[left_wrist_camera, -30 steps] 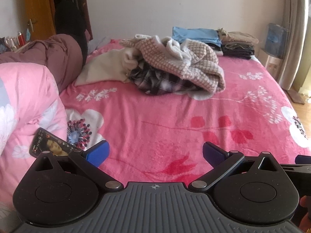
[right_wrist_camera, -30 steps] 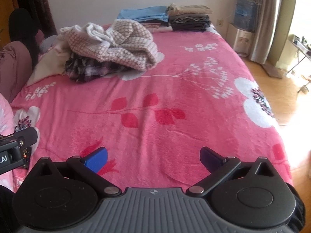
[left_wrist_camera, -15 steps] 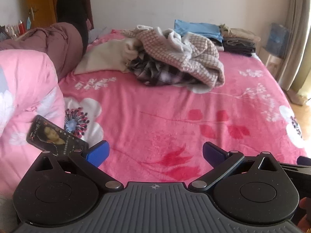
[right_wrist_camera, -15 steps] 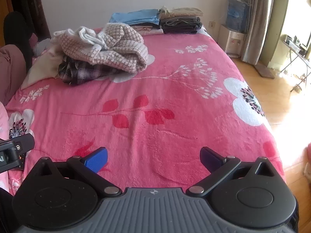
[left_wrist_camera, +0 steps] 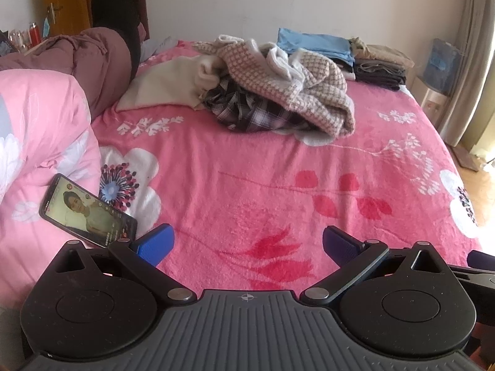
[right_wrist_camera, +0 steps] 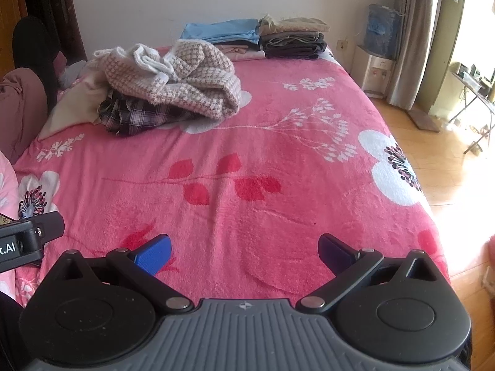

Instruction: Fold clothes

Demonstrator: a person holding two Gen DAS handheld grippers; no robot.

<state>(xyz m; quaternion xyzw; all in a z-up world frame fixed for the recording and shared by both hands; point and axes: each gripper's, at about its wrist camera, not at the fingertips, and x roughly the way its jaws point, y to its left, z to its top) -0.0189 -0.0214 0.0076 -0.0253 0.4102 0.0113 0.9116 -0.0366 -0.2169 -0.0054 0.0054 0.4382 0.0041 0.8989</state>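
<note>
Both the left tongs [left_wrist_camera: 247, 242] and the right tongs [right_wrist_camera: 244, 250] hang wide and empty over the pink floral bed [right_wrist_camera: 263, 222]. The heap of unfolded clothes, topped by a beige houndstooth knit garment [left_wrist_camera: 297, 83], lies well apart, mid-bed. A good start would be pinching that top garment alone at a hem, sparing the dark plaid shirt [left_wrist_camera: 247, 114] beneath.

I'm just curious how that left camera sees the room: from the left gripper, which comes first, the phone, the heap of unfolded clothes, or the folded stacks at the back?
From the left gripper, in its own view:
1. Phone, close by on the left, leaning on the pink quilt.
2. Heap of unfolded clothes, mid-bed, straight ahead.
3. Folded stacks, far end, right of centre.
</note>
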